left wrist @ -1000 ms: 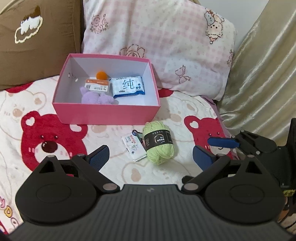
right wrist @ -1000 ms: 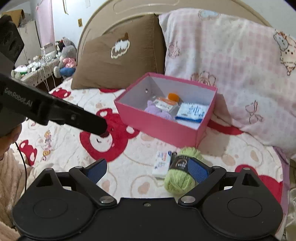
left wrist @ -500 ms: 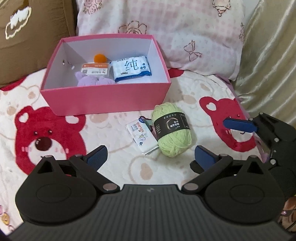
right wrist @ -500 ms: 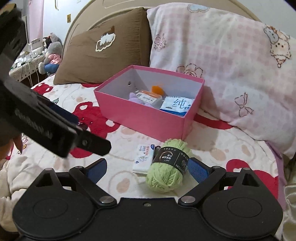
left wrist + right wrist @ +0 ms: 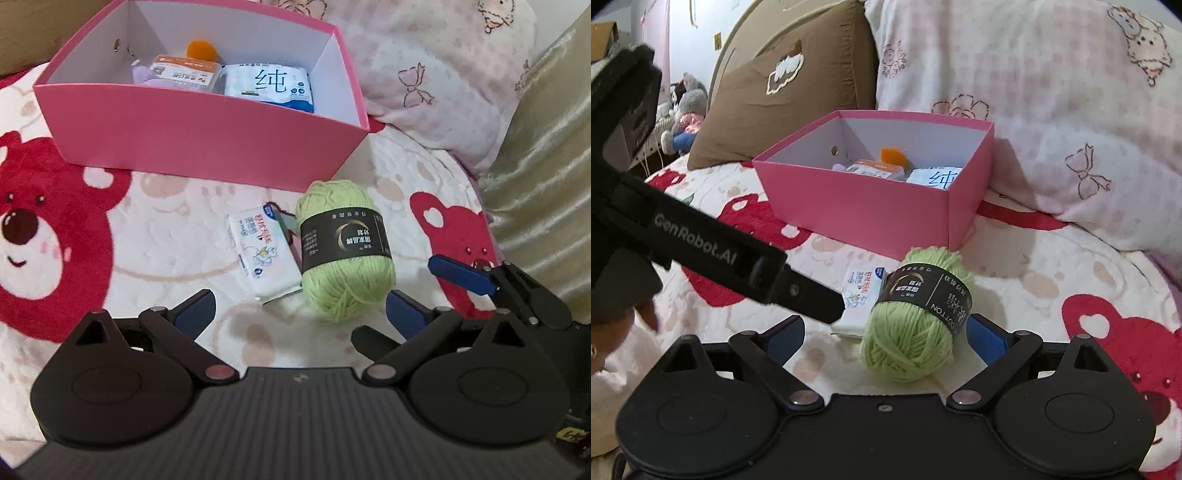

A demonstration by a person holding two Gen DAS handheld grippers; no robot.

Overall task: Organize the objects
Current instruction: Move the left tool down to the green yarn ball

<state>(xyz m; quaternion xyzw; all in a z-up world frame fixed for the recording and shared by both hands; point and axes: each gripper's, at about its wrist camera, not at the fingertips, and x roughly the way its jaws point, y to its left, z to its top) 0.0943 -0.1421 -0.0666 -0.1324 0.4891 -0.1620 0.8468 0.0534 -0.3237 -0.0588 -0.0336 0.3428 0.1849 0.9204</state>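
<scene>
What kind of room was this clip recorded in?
Most likely a bedroom, on a bed: a curved headboard, a brown pillow and a pink floral pillow stand behind a bear-print blanket, with plush toys beyond.

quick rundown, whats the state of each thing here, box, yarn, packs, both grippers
pink box: open, no lid, partly filled
wet wipes pack: lying in the box
orange-topped pack: lying in the box
green yarn ball: on the blanket outside the box, band on
tissue pack: flat on the blanket beside the yarn
left hand-held gripper: open, empty
right hand-held gripper: open, yarn between its fingers, not gripped
</scene>
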